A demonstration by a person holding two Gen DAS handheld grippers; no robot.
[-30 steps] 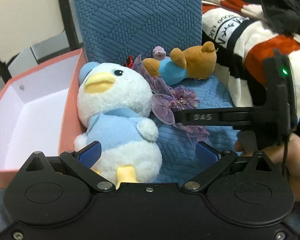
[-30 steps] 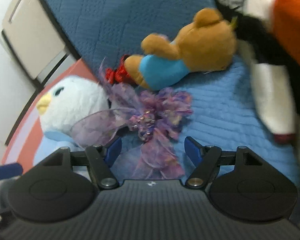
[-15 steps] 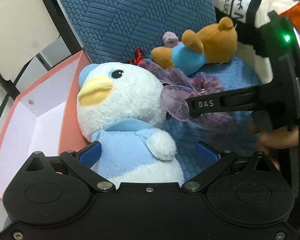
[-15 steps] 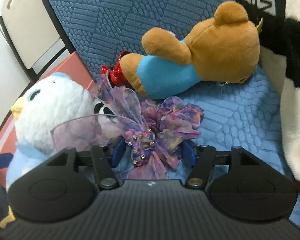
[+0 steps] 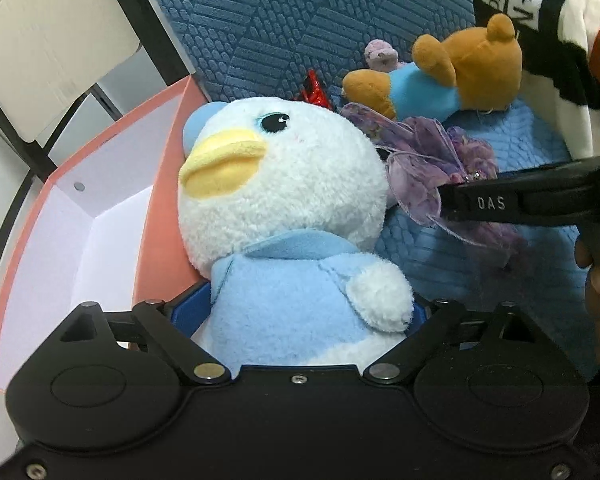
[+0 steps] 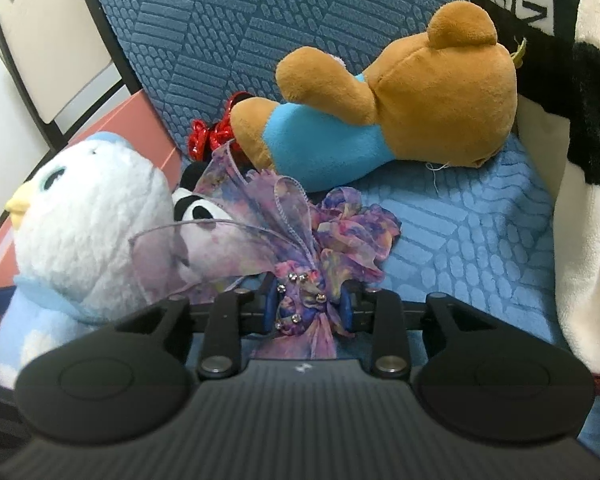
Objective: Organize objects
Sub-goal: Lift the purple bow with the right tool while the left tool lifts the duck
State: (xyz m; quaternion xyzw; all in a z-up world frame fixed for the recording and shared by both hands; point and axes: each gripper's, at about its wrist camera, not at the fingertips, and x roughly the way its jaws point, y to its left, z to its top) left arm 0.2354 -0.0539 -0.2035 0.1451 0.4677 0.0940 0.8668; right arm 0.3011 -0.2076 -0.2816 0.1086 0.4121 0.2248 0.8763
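Observation:
A white and light-blue penguin plush (image 5: pixel 284 184) leans against the pink box (image 5: pixel 160 184) on the blue cushion. My left gripper (image 5: pixel 304 312) straddles its body and its jaws are closing, the blue pads (image 5: pixel 192 308) right at the plush's flanks. In the right wrist view, my right gripper (image 6: pixel 308 308) is shut on the beaded knot of a purple ribbon bow (image 6: pixel 312 240), just right of the penguin plush (image 6: pixel 88 216). In the left wrist view, the right gripper (image 5: pixel 452 204) reaches in from the right onto the bow (image 5: pixel 424 160).
A brown bear in a blue shirt (image 6: pixel 380 120) lies behind the bow. A small panda toy (image 6: pixel 196 208) and a red sequined piece (image 6: pixel 208 136) sit between the plushes. A striped fleece (image 6: pixel 580 160) borders the right. The pink box's white inside (image 5: pixel 100 248) shows nothing in it.
My right gripper moved in over the bow and shut on its knot. My left gripper came down closer around the penguin, and its pads drew in toward the body.

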